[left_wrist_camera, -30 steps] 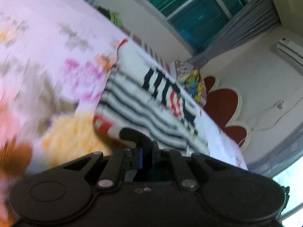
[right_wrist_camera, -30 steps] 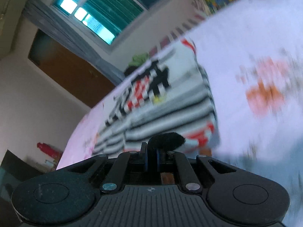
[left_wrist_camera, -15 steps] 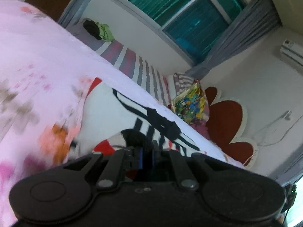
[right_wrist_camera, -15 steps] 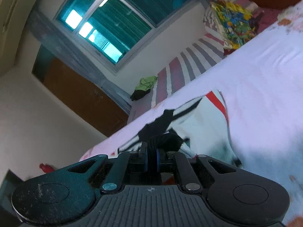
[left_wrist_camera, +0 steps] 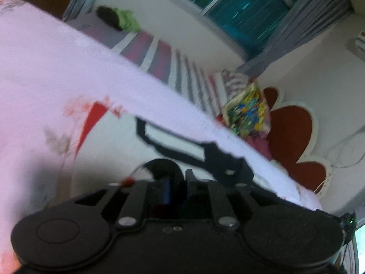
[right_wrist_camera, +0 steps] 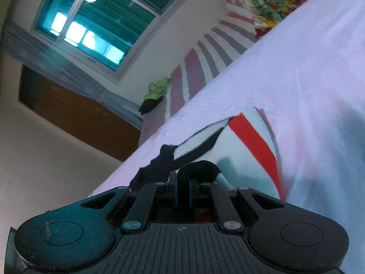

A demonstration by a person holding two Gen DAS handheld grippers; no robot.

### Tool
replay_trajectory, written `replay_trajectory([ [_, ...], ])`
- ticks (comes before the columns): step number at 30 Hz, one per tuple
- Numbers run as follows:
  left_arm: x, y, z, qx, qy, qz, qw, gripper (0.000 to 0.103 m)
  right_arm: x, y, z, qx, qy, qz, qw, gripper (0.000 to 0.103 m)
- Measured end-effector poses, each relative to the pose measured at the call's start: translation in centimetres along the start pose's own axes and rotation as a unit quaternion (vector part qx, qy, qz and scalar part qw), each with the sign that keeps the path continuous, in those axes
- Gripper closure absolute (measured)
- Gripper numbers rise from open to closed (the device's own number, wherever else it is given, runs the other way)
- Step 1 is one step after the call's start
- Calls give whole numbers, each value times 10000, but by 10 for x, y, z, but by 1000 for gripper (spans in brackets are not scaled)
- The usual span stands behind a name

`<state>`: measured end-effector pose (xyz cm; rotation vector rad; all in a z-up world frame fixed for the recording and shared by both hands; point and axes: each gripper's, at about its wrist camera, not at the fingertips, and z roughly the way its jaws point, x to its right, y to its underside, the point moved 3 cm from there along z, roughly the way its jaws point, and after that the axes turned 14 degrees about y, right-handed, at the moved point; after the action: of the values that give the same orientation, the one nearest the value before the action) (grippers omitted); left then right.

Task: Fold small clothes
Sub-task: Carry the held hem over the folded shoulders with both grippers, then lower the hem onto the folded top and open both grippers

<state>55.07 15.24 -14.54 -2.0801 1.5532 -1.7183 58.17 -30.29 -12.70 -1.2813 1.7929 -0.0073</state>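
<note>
Left claw (left_wrist_camera: 175, 182): pinching shirt (left_wrist_camera: 118, 141) hem.
Right claw (right_wrist_camera: 182, 190): pinching shirt.
Bed (left_wrist_camera: 45, 68): pink sheet under shirt.
Window (right_wrist_camera: 95, 29): ahead, above bed.

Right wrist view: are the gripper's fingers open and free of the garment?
No, the right gripper is shut on a black-edged fold of the white garment with red and black stripes.

One garment (left_wrist_camera: 118, 141), perhaps two pillows (left_wrist_camera: 247, 111).
</note>
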Motion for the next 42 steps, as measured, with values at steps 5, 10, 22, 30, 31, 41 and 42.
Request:
replay_trajectory([
  [5,4,-8,-11,972,-37,302,9948,5,-5,0,1,591,142,-474,9970,30],
  [10,3,-12,1,187,-177,686,9973,33,-13,-10,-21,1046,158,-931,9900,26],
  [22,27,1,29,-857,-928,1951,9726,99,-54,53,62,351,1579,-3595,9190,73],
  [30,33,1,15,-67,-793,2197,9723,99,-53,59,50,1225,1477,-3533,9156,100],
  [31,36,-2,13,53,-796,2220,9718,99,-54,58,46,1358,1436,-3533,9144,100],
  [41,20,-8,55,-244,-1737,2004,9639,95,-30,40,103,612,2249,-3379,9119,100],
  [42,22,-11,57,-319,-1815,2040,9615,93,-32,41,105,539,2279,-3451,9089,100],
])
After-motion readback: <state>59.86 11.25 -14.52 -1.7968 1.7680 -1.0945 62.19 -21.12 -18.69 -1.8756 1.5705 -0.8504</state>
